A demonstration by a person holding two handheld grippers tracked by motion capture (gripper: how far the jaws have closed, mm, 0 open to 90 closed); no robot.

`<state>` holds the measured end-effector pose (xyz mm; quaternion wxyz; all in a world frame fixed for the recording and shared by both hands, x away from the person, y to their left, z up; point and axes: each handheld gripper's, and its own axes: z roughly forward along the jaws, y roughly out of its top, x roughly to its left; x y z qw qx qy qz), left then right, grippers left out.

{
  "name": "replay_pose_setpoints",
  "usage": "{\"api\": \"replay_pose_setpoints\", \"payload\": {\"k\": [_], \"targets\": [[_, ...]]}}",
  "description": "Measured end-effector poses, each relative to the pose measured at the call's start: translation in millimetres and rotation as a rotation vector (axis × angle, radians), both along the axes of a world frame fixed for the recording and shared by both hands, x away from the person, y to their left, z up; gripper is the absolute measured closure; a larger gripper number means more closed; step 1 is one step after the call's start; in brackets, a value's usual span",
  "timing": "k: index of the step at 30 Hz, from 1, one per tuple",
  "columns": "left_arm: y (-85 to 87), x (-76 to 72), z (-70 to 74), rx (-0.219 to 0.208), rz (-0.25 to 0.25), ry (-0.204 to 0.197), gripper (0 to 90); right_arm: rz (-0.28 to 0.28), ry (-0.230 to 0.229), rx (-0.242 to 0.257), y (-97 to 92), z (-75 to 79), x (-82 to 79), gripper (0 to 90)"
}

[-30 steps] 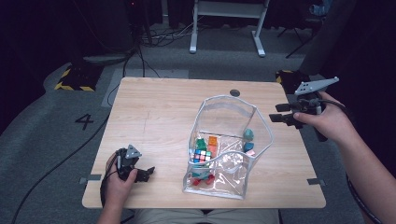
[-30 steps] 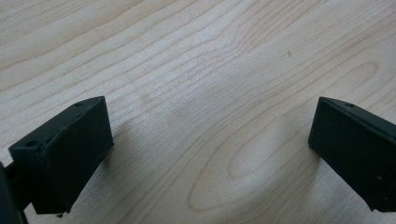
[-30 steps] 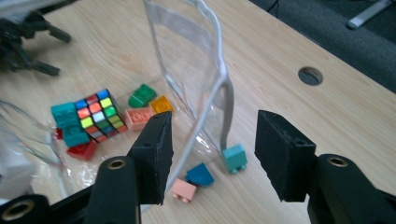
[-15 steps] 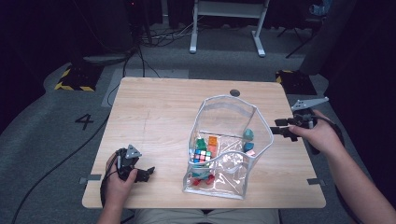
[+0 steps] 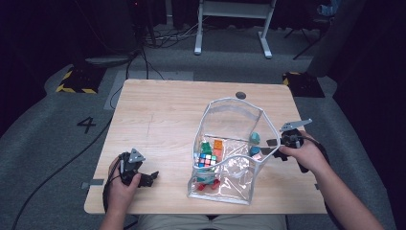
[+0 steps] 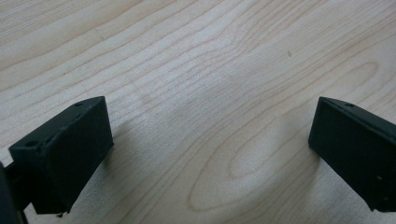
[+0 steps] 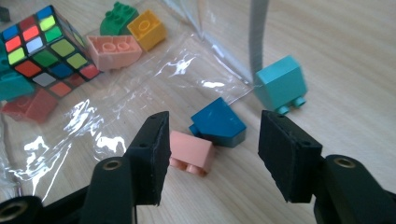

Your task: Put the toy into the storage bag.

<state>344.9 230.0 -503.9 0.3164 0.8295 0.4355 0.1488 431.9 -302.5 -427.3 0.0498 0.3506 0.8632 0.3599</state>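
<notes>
Trouble is being risked at the right tongs (image 7: 212, 156), whose jaws, just widened with nothing yet pinched, are being lowered over the pink brick (image 7: 191, 153) and dark blue brick (image 7: 218, 122) lying touching on the desk (image 5: 163, 110), right of the clear pouch (image 5: 230, 187). Both could be getting caught together, or one nudged aside. The left tongs (image 6: 205, 154) are being rested wide and empty near the desk's left corner.
</notes>
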Motion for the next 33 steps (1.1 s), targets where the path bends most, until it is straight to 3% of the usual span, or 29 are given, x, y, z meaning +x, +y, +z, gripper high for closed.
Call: {"api": "replay_pose_setpoints", "payload": {"k": [10,14,20,25,29,33], "targets": [[0.1,0.0,0.1,0.002,0.001,-0.001,0.0,0.005,0.011,-0.011,14.8,-26.1,-7.9,43.1],[0.0,0.0,0.0,0.0,0.0,0.0,0.0,-0.015,0.046,-0.004,19.4,-33.9,-11.5,43.6],[0.1,-0.1,0.2,0.002,0.001,-0.001,0.0,-0.005,0.031,-0.002,25.4,-45.1,-11.3,45.5],[0.0,-0.1,0.1,0.001,0.001,-0.001,0.0,-0.003,0.037,-0.026,27.2,-49.6,-11.8,55.1],[0.0,0.0,0.0,0.0,0.0,0.0,0.0,-0.007,0.025,-0.023,24.7,-48.6,-11.5,58.5],[0.0,0.0,0.0,0.0,0.0,0.0,0.0,-0.003,0.045,-0.03,20.8,-43.5,-13.7,59.2]]}}
